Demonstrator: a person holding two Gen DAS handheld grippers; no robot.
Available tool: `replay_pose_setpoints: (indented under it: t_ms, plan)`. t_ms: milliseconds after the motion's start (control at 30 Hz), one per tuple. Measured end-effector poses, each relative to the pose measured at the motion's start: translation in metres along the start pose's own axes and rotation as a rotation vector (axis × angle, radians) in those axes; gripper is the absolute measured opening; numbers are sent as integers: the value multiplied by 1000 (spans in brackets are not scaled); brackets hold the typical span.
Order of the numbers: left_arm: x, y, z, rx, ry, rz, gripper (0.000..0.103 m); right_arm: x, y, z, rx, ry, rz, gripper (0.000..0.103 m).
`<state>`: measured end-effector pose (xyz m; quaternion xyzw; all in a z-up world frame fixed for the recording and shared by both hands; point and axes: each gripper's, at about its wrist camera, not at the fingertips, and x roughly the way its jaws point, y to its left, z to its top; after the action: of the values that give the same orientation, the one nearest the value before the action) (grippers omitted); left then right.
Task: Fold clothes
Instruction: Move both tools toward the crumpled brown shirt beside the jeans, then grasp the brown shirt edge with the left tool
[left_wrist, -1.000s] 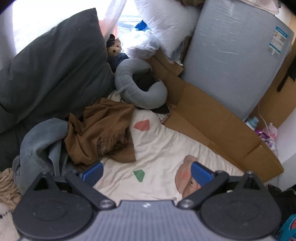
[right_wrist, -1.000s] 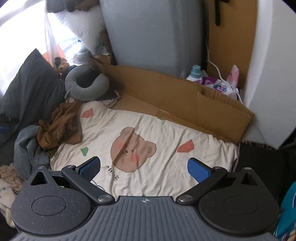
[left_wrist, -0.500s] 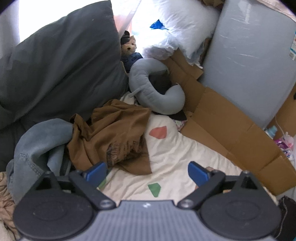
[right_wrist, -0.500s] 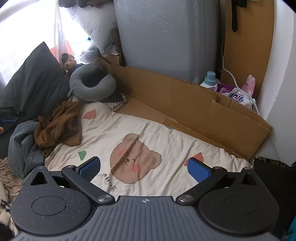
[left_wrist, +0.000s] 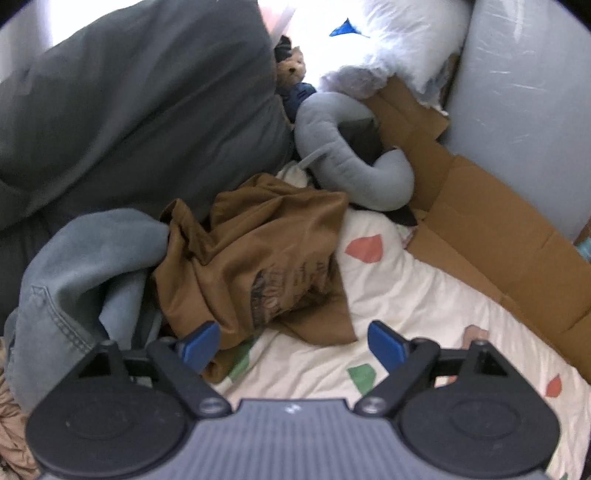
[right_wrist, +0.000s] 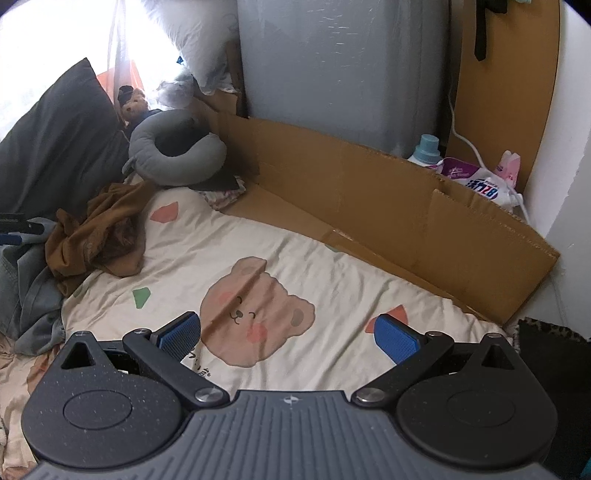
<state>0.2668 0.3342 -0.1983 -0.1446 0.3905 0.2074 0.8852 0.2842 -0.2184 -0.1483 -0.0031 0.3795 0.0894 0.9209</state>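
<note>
Right wrist view shows me the biggest thing first: the cream bedsheet (right_wrist: 332, 266) with a bear face printed on it, spread flat under my tools. Behind it leans a long flat sheet of cardboard (right_wrist: 369, 192), and behind that stands a tall gray mattress (right_wrist: 332, 62) wrapped in plastic. On the left side a big dark pillow (right_wrist: 62, 140) rests against the bright window.

In the left wrist view I see a blue denim garment (left_wrist: 81, 273) bunched up at the left edge of the sheet. Right beside it, touching it, is the brown shirt (left_wrist: 258, 258). It lies in a crumpled heap on the left part of the sheet, with a print showing on its front. A gray neck pillow (left_wrist: 343, 162) sits just behind the shirt, and a small teddy bear (left_wrist: 291, 70) peeks out past that.

My left gripper (left_wrist: 291, 339) is closing its jaws. Its left blue pad (left_wrist: 199, 339) is right at the lower edge of the brown shirt, and I cannot tell if it touches. Nothing is pinched yet.

My right gripper (right_wrist: 291, 332) is spread wide over the bear face and holds nothing.
</note>
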Motion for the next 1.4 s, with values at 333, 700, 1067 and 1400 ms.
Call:
replay_pose_setpoints:
  t_ms: [333,700,1067,1400]
  plan:
    - [49,35,-32,-12,-19,58,87,41,32,-31,-94,-13,25,102]
    - [93,54,-70,-21,-10,89,70,85,50,-60,-73,85,164,102]
    - [133,62,-84,14,-31,147,71,131,74,-59,-82,163,288,100]
    - [157,71,-88,-29,-27,182,24,144,81,-60,-28,191,349,100]
